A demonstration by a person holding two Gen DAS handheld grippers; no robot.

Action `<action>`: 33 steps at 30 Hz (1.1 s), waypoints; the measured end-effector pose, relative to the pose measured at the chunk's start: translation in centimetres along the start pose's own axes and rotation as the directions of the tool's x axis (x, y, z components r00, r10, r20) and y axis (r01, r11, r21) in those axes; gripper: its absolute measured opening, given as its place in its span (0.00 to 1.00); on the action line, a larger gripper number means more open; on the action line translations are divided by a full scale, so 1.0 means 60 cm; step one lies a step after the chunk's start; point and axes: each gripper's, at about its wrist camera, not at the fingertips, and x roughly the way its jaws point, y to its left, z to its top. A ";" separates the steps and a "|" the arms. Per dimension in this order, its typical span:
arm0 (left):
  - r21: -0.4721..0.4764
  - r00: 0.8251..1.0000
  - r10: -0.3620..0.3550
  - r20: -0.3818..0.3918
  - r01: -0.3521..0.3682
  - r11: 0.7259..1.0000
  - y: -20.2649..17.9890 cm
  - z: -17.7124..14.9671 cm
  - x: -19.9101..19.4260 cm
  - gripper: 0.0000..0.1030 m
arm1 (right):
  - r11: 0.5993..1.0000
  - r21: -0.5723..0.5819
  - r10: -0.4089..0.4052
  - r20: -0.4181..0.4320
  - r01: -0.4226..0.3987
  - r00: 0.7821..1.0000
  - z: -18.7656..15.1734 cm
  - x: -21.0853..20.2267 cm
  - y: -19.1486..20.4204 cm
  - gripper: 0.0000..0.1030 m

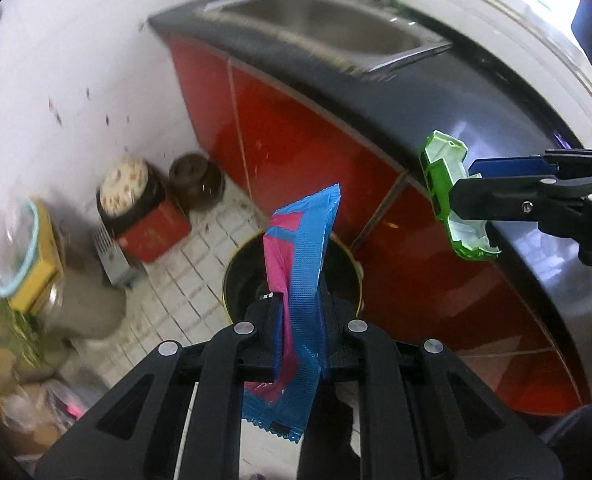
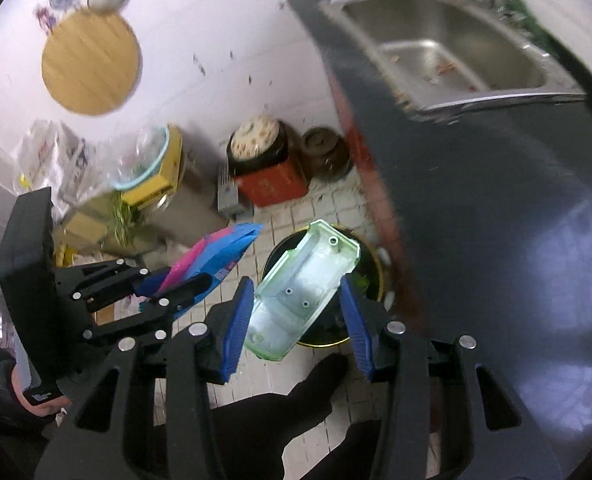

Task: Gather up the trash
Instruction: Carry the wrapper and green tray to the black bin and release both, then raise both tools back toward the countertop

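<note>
Bright daylight, motion blur, fisheye warping

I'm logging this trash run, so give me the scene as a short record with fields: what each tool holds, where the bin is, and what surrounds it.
left tool: shut on wrapper, blue and pink
right tool: green tray between its pads; looks wide, grip unclear
bin: round, dark, on the tiled floor beside the red cabinet, below both items
counter: dark, with a steel sink
floor clutter: jars and boxes by the wall
</note>
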 end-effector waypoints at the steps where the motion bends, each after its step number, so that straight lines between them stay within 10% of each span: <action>1: -0.011 1.000 -0.009 -0.004 0.009 1.000 0.008 -0.003 0.010 0.12 | 1.000 -0.002 -0.003 -0.016 0.003 1.000 0.005 0.019 0.005 0.43; 16: -0.024 0.992 -0.111 -0.054 0.110 0.994 0.057 -0.012 0.113 0.13 | 0.997 -0.002 -0.076 -0.117 0.076 0.990 0.031 0.130 0.020 0.45; 20: -0.028 0.993 -0.103 -0.050 0.101 0.994 0.060 -0.008 0.117 0.76 | 0.996 0.007 -0.086 -0.110 0.088 0.990 0.032 0.127 0.020 0.71; 33: -0.009 0.995 -0.096 -0.041 0.096 0.995 0.048 0.002 0.113 0.76 | 0.994 0.062 -0.090 -0.035 0.092 0.995 0.023 0.065 -0.006 0.71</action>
